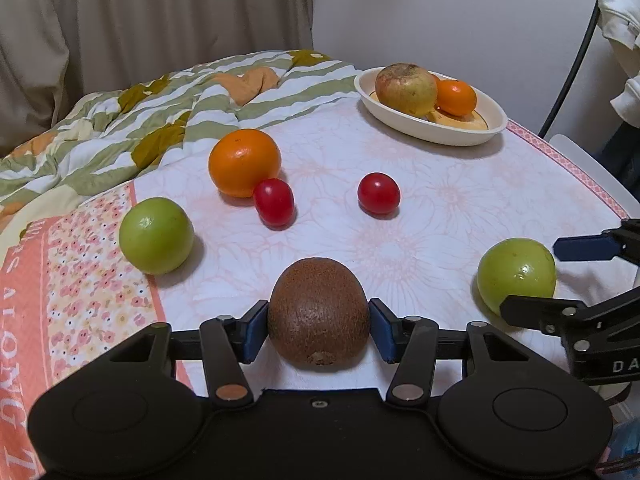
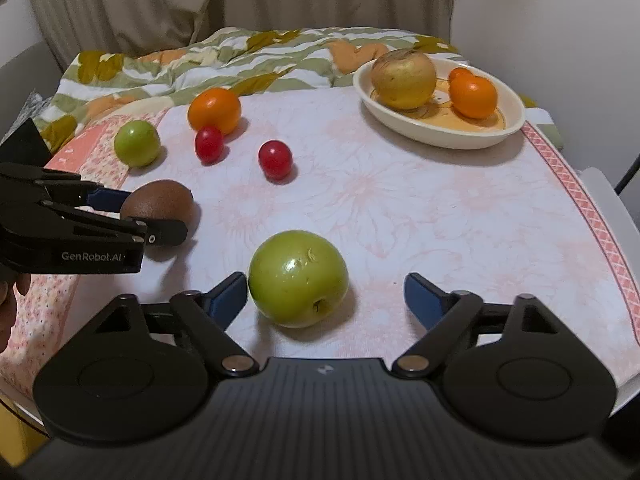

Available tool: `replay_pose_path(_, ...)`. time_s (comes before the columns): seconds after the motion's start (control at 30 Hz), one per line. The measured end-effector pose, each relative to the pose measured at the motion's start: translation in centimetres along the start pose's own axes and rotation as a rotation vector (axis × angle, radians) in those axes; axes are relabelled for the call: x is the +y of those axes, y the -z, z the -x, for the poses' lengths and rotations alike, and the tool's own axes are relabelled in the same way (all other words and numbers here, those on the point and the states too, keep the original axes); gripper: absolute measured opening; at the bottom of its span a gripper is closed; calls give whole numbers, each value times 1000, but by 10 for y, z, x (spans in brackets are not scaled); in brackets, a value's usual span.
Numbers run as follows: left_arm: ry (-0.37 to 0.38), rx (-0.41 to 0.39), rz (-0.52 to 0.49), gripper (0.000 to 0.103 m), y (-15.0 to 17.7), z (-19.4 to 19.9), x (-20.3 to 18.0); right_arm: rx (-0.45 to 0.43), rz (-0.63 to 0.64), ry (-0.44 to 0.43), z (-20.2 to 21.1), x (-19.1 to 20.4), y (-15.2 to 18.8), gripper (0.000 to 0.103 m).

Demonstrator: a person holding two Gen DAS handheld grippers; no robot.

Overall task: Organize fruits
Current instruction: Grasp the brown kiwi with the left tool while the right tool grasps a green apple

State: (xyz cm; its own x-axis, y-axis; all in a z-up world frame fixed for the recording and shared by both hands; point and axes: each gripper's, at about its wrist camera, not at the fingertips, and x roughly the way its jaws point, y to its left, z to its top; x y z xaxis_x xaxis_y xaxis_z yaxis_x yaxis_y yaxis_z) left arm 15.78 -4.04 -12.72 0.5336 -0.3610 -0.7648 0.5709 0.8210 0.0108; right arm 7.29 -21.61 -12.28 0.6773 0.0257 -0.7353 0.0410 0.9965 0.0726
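On the worktop (image 2: 400,200), under a pale floral cloth, fruit lies scattered; a striped quilt (image 1: 140,120) is bunched along its 11 o'clock edge. At 1 o'clock, in the right wrist view, sits a cream dish (image 2: 516,120) holding a russet apple (image 2: 403,79) and two small oranges (image 2: 473,96), one mostly hidden behind the other. A loose orange (image 2: 215,110) lies at 11 o'clock, with a green apple (image 2: 137,143) at its 8 o'clock. Two red tomatoes follow: one (image 2: 208,144) touching or just beside that orange, the other (image 2: 275,159) apart at its 4 o'clock. The left gripper (image 1: 319,326) is clenched on a kiwi (image 1: 319,314), both blue pads pressing its sides as it rests on the cloth. The right gripper (image 2: 326,300) stands released around a second green apple (image 2: 298,278): one finger (image 2: 226,296) is touching or just beside it, the other well clear.
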Motion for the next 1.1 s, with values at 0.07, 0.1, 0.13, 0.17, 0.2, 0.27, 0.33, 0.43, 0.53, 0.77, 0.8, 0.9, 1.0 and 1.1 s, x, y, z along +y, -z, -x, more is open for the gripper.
replay_pose_path(0.07,-3,0,7,57,1,1,1,2,10,-7,-1,1,0,95)
replay_pose_path(0.1,-5,0,12,57,2,2,1,4,16,-10,-3,2,0,92)
replay_pose_path(0.13,-6,1,18,57,2,3,2,8,20,-12,-4,3,0,89)
replay_pose_path(0.17,-7,1,24,57,3,4,3,11,22,-15,-6,4,0,88)
replay_pose_path(0.2,-8,1,29,57,4,4,3,13,22,-18,-7,5,0,85)
replay_pose_path(0.27,-12,1,36,57,6,6,4,15,21,-23,-10,5,0,83)
replay_pose_path(0.33,-15,0,45,57,8,8,5,14,23,-26,-12,6,1,81)
replay_pose_path(0.43,-16,-4,64,56,11,12,7,5,38,-35,-12,9,0,71)
replay_pose_path(0.53,-15,-13,73,56,12,18,8,-1,36,-32,-9,10,0,71)
replay_pose_path(0.77,-12,-50,120,56,11,41,5,-23,38,-46,6,15,-7,71)
replay_pose_path(0.8,-12,-56,123,56,9,44,2,-28,43,-46,10,16,-8,71)
replay_pose_path(0.9,-8,-83,136,56,7,58,-3,-47,48,-52,24,17,-15,71)
replay_pose_path(1.0,-11,-111,155,56,2,73,-8,-59,37,-57,39,14,-21,71)
replay_pose_path(1.1,-17,-145,170,56,-6,88,-13,-56,18,-70,52,7,-29,71)
